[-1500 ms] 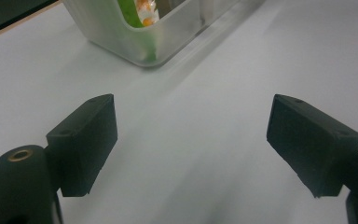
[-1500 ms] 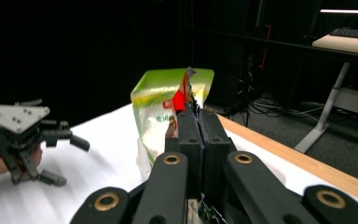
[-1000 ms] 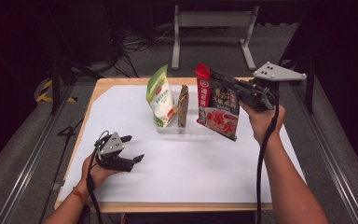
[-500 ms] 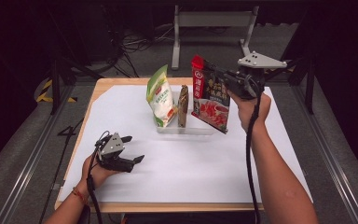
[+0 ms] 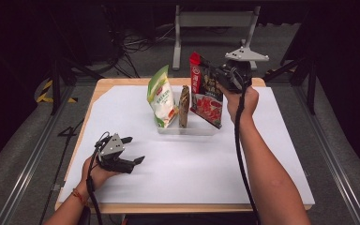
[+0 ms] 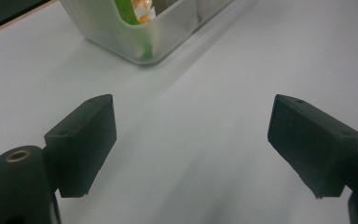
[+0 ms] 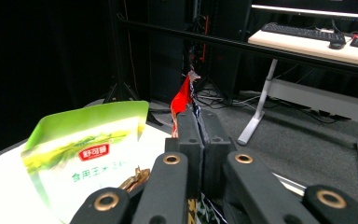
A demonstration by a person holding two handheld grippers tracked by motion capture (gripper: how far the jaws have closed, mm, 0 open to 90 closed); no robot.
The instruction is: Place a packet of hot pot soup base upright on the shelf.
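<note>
R gripper clamps red snack pouch by its top edge, bottom over right end of clear bin. Risk: pouch swings, knocks brown packet or misses slot. L gripper open, idle on table.

dark room, grey carpet floor, white-legged desk with keyboard, floor cables

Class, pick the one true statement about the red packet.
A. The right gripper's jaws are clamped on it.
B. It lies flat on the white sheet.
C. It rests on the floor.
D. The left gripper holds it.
A: the right gripper is pinched shut on the red packet, above the clear tray.
</note>
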